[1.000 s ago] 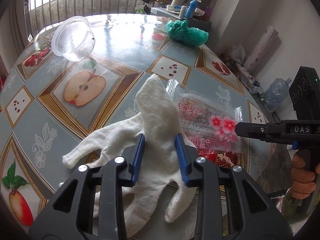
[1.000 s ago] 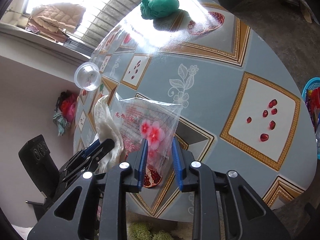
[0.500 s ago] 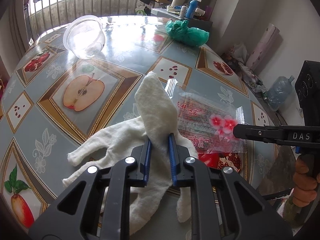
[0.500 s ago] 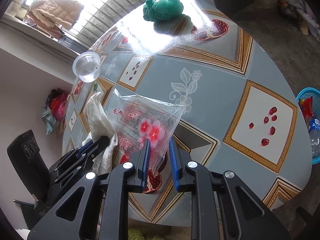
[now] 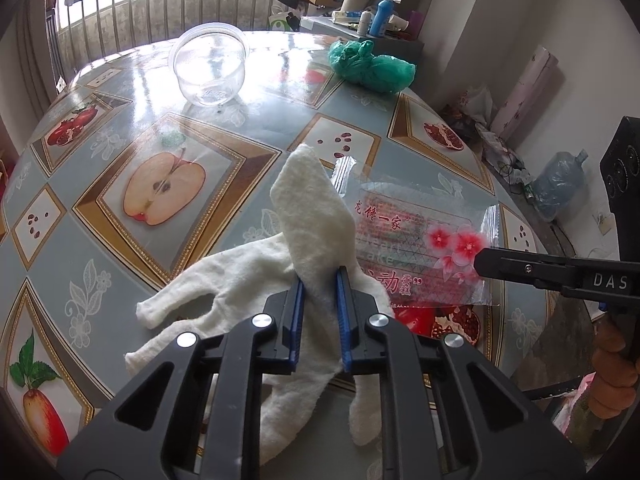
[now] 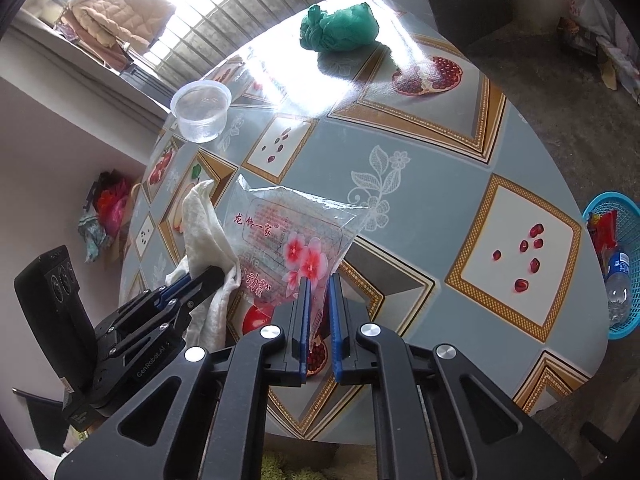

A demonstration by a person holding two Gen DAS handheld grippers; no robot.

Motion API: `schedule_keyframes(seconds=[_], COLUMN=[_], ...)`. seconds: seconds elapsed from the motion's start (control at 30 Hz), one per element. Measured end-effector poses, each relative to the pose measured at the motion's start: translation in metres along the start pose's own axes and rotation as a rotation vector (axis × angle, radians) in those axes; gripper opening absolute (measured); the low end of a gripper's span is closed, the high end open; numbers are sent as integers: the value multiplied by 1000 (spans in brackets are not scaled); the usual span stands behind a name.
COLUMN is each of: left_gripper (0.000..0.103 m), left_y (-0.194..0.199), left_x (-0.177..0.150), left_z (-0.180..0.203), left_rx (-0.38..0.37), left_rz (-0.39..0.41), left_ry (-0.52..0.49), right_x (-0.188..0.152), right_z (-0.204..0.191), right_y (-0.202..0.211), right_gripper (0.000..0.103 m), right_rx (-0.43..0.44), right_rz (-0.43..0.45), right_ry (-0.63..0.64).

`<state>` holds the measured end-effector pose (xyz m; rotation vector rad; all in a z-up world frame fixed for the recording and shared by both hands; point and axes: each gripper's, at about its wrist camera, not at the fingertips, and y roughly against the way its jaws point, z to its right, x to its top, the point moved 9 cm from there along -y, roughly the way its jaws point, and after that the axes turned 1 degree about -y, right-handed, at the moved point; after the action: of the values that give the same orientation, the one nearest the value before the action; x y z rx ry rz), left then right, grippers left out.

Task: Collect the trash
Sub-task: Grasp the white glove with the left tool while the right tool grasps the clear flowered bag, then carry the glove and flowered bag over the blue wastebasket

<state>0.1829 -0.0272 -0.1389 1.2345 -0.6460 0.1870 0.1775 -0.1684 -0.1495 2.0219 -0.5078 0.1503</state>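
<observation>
My left gripper (image 5: 320, 276) is shut on a white cloth glove (image 5: 312, 216) and lifts its middle off the fruit-print table (image 5: 100, 248); the glove's fingers still trail on the table. My right gripper (image 6: 319, 280) is shut on the edge of a clear plastic wrapper with pink flowers and red writing (image 6: 280, 236), held just above the table. The wrapper (image 5: 420, 248) sits right of the glove in the left wrist view, with the right gripper (image 5: 480, 262) at its edge. The left gripper (image 6: 218, 274) and the glove (image 6: 204, 224) show in the right wrist view.
A clear plastic bowl (image 5: 210, 68) stands at the far side of the table. A crumpled green plastic bag (image 5: 370, 66) lies at the far right. A blue basket (image 6: 618, 264) holding trash and a bottle stands on the floor beside the table.
Both grippers closed, the left on the glove and the right on the wrapper, and both lifted up from the table. The glove's middle rose with the left gripper.
</observation>
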Motion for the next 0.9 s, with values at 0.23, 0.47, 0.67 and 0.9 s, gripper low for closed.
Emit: schedule_keyframes(seconds=[0.23,0.47,0.67,0.9], left_gripper=[9,5,5,5], left_y=[5,11,18,27], left_x=[2,6,11,15], left_z=[8,11,8,9], left_rx=[-5,2,4,3], left_rz=[17,41,64,93], left_ry=[-38,-61,-58,-63], right_x=[9,16,21,28], right_z=[11,21,31,37], right_y=[12,23,32,45], right_gripper=[6,6,5,5], right_rx=[-8,-41,-56,-62], right_rz=[39,81,107,143], right_ry=[-21,-39,-62,-78])
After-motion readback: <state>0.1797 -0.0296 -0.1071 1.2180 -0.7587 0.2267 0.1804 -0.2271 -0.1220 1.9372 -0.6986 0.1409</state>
